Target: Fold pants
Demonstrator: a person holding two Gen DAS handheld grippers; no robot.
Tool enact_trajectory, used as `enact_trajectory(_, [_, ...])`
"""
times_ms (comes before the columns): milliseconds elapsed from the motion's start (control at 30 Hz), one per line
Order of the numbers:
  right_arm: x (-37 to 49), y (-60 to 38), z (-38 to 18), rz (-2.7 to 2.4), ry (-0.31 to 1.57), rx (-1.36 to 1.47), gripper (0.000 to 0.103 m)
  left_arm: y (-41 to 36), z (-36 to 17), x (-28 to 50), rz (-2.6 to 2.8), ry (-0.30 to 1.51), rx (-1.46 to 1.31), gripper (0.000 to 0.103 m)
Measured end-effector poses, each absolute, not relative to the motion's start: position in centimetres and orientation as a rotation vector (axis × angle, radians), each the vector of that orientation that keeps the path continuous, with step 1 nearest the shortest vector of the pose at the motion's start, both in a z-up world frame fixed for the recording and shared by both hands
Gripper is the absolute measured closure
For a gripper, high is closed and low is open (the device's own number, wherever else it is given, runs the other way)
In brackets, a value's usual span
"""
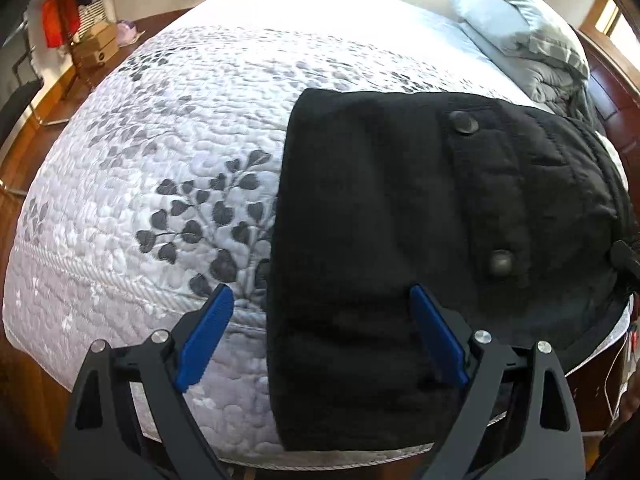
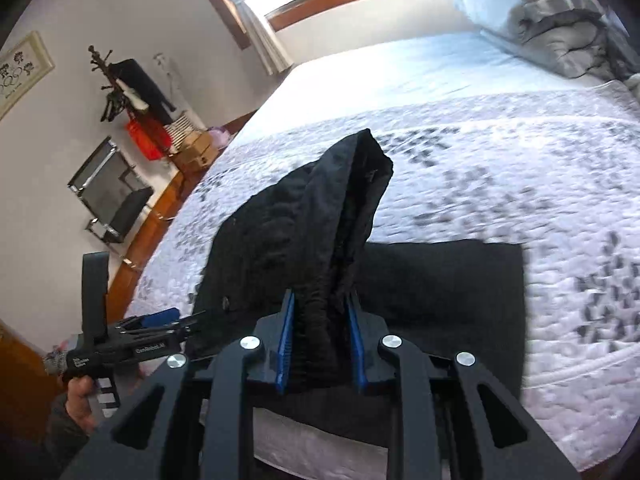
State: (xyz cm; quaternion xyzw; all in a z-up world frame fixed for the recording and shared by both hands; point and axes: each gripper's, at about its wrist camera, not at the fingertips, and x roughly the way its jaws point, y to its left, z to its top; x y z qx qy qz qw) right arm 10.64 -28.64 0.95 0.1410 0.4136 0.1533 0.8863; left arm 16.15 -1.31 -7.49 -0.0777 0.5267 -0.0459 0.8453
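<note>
Hovering at left, the left gripper (image 1: 322,336) stands spread wide and empty above the near edge of the black pants (image 1: 420,220), which lie partly folded on the quilted bed (image 1: 160,152). At right, the right gripper (image 2: 322,344) pinches a bunched ridge of the pants between its blue pads (image 2: 286,344), raised off the bed. Likely risk: the thick bunch slipping free, or dragging the lower layers askew. No containers are in play.

Home bedroom: quilted bed (image 1: 160,160), pillow (image 2: 532,12)
</note>
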Motion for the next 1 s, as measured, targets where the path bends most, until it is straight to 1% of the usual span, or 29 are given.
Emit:
enact_trajectory(200, [9.8, -32.6, -0.4, 0.183, 0.897, 0.291, 0.079, -4.3, -8.1, 15.9, -0.129, 1.128, -0.104, 0.014])
enact_trajectory(500, [9.9, -36.3, -7.5, 0.106, 1.021, 0.402, 0.078, -7.2, -9.1, 15.4, -0.145, 1.155, -0.034, 0.014])
enact_trajectory(600, [10.2, -36.8, -9.3, 0.098, 1.050, 0.430, 0.068, -7.4, -9.4, 15.6, -0.136, 1.160, -0.025, 0.014])
enact_trajectory(700, [10.1, -37.1, -10.0, 0.081, 1.055, 0.430, 0.054, -7.4, -9.7, 15.6, -0.127, 1.162, -0.022, 0.014])
enact_trajectory(800, [9.8, -37.0, -9.5, 0.067, 1.052, 0.411, 0.053, -7.5, -9.9, 15.7, -0.125, 1.166, -0.018, 0.014])
enact_trajectory(867, [9.3, -36.1, -7.7, 0.026, 1.023, 0.322, 0.053, -7.5, -9.4, 15.6, -0.122, 1.160, -0.009, 0.014])
enact_trajectory(933, [9.2, -34.9, -5.6, -0.040, 0.979, 0.182, 0.054, -7.5, -8.1, 15.4, -0.114, 1.113, -0.001, 0.014])
enact_trajectory(1000, [9.6, -34.1, -3.3, -0.047, 0.932, 0.127, 0.054, -7.7, -6.8, 15.6, -0.125, 1.078, 0.009, 0.014])
